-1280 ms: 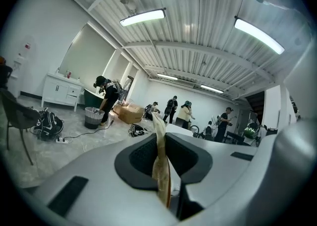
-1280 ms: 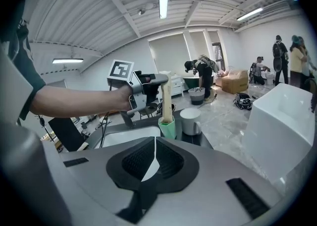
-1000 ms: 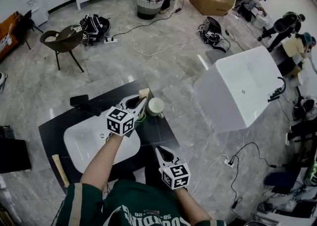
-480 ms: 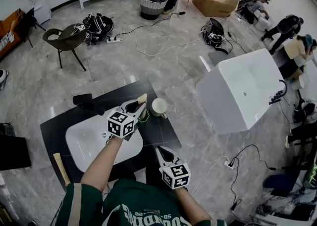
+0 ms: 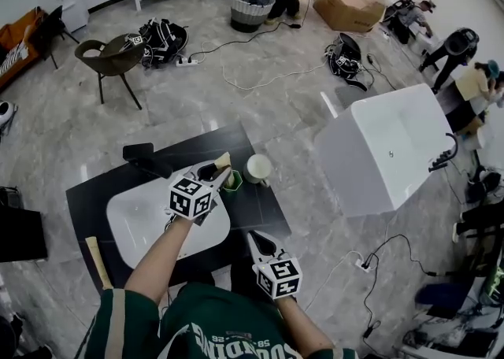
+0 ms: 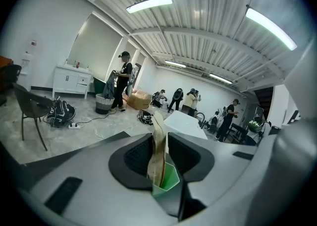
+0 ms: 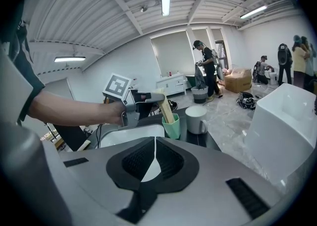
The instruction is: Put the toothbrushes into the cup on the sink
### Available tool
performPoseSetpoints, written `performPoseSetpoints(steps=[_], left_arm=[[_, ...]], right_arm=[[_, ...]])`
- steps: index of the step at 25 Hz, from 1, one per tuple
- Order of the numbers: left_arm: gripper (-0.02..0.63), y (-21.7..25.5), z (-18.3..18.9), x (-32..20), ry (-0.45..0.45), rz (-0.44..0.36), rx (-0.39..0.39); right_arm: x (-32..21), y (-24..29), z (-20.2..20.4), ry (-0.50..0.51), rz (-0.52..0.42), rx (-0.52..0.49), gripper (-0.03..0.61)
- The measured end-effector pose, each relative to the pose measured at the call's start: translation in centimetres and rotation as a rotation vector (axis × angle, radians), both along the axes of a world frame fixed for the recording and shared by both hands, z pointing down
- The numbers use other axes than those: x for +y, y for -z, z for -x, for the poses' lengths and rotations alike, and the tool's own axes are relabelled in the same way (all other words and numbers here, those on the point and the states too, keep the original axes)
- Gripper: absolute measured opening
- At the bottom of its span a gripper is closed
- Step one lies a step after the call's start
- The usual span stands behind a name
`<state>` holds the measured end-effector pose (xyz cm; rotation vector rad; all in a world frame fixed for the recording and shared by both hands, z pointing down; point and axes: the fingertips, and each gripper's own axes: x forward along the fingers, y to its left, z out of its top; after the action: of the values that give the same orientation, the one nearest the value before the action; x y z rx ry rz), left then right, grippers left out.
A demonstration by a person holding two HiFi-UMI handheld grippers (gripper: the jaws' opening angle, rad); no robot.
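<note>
Left gripper view shows the left gripper [image 6: 159,140] with a toothbrush [image 6: 158,148] standing upright between its jaws, the lower end down inside the green cup [image 6: 169,182]. The jaws have just been opening; the brush leans against one pad while a gap shows on the other side, so the grasp is released. Head view puts the cup on the black counter [image 5: 253,212], just beside the white sink [image 5: 134,223] and next to a white mug [image 5: 257,168], with the faucet [image 5: 146,162] at the far side of the basin. A wooden stick [image 5: 98,261] lies at the counter's left edge, well apart from the cup. The right gripper [image 5: 254,238] hangs over the counter's near edge, pointing toward the cup, its jaws closed together with nothing between them.
</note>
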<state>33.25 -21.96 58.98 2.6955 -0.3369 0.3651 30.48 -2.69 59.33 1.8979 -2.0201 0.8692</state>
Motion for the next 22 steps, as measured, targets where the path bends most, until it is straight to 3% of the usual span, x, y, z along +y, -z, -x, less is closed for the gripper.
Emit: performPoseSetpoints(steps=[11, 22], left_arm=[[0.107, 1.4, 3.1, -0.1, 0.055, -0.024, 0.033], [0.107, 1.2, 8.1, 0.4, 0.097, -0.064, -0.006]], right_arm=[[-1.5, 0.6, 1.1, 0.028, -0.023, 0.015, 0.041], [-3.1, 0.7, 4.1, 0.094, -0.034, 0.001, 0.042]])
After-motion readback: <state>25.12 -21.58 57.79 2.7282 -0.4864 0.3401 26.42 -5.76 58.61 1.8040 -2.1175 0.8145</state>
